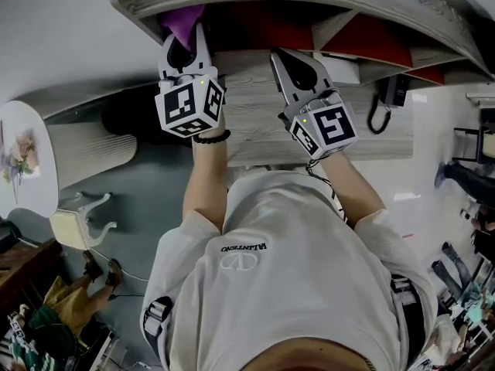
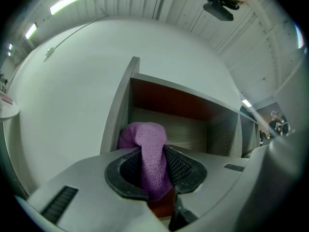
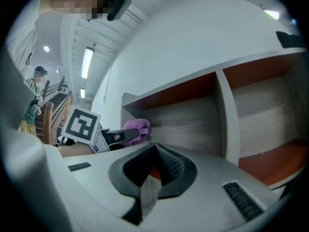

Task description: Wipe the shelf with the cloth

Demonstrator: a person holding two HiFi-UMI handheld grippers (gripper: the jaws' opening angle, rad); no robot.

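A purple cloth (image 1: 183,20) is clamped in my left gripper (image 1: 186,42), which is raised into the left end of a wood-grain shelf (image 1: 259,126) with red-brown panels. In the left gripper view the cloth (image 2: 146,135) bulges out over the jaws of that gripper (image 2: 153,153), in front of the leftmost compartment (image 2: 186,132). My right gripper (image 1: 280,57) is held up beside it to the right, shut and empty. The right gripper view shows its jaws (image 3: 153,149) meeting, with the cloth (image 3: 136,127) off to the left against the shelf back (image 3: 193,120).
An upright divider (image 3: 226,115) separates the left compartment from the one to its right. A black handset (image 1: 384,99) hangs at the shelf's right. Below are a round white table (image 1: 27,168) and a pale chair (image 1: 77,222). A person (image 3: 35,103) stands far left.
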